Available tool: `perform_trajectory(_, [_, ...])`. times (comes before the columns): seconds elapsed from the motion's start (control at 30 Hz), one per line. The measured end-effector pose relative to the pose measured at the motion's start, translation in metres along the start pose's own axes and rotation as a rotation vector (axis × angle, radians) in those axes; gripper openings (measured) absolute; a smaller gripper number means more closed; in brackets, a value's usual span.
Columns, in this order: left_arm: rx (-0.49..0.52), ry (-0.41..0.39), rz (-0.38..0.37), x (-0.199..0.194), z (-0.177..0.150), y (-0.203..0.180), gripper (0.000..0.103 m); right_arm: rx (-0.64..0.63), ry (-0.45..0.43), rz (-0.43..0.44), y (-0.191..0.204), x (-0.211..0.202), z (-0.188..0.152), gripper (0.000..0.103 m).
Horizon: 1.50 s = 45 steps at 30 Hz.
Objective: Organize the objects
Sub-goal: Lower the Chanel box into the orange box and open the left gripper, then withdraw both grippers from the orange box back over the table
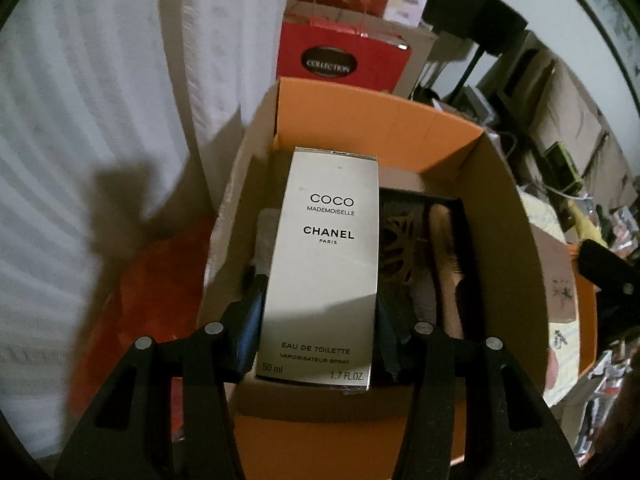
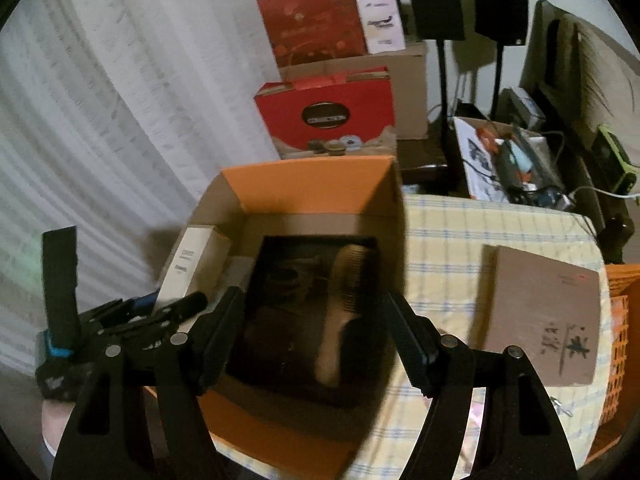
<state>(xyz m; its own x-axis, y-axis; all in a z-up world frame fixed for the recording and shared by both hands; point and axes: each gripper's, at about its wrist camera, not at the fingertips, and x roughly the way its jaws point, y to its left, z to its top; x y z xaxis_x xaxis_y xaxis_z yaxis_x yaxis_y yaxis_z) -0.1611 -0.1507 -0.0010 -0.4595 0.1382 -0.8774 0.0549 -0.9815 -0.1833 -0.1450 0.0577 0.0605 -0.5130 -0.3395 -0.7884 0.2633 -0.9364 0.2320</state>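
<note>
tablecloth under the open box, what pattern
Pale yellow tablecloth with a blue and white check, clearest in the right wrist view.

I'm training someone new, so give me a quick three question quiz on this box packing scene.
1. True or false: the left gripper holds the white perfume box.
2. What lies in the black tray: A comb, B spoon, C pen?
3. Is anything between the right gripper's jaws?

Key: 1 true. 2 A, the wooden comb. 3 No, they stand open above the orange carton.
</note>
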Motion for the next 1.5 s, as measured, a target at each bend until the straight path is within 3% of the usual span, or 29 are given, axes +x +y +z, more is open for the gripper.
perform_trajectory(0.4, [0.024,0.023,0.123,0.026,-0.009,-0.004,0.048,0.013,0.007,-0.027,-0.037,-0.011,-0.022,0.074])
perform_trajectory(0.53, [0.015,0.019,0.129,0.022,-0.010,-0.004,0.057,0.029,0.003,-0.026,-0.048,-0.015,-0.026,0.073])
perform_trajectory(0.67, [0.000,0.001,0.126,0.014,-0.006,-0.005,0.059,0.038,-0.013,-0.045,-0.062,-0.024,-0.030,0.074])
perform_trajectory(0.73, [-0.010,-0.016,0.109,0.007,-0.006,-0.005,0.067,0.041,-0.019,-0.060,-0.070,-0.029,-0.032,0.074])
perform_trajectory(0.9, [-0.012,-0.042,0.030,-0.008,-0.005,-0.016,0.072,0.066,-0.033,-0.104,-0.098,-0.041,-0.037,0.074])
perform_trajectory(1.1, [0.028,-0.062,-0.041,-0.021,-0.006,-0.047,0.086,0.098,-0.041,-0.167,-0.134,-0.058,-0.051,0.074])
perform_trajectory(1.27, [0.062,-0.070,-0.085,-0.030,-0.010,-0.075,0.090,0.124,-0.044,-0.205,-0.162,-0.071,-0.062,0.074])
perform_trajectory(1.33, [0.078,-0.072,-0.112,-0.033,-0.014,-0.086,0.097,0.135,-0.047,-0.219,-0.172,-0.078,-0.068,0.074])
perform_trajectory(1.5, [0.125,-0.070,-0.152,-0.037,-0.024,-0.114,0.097,0.150,-0.049,-0.253,-0.191,-0.089,-0.080,0.074])
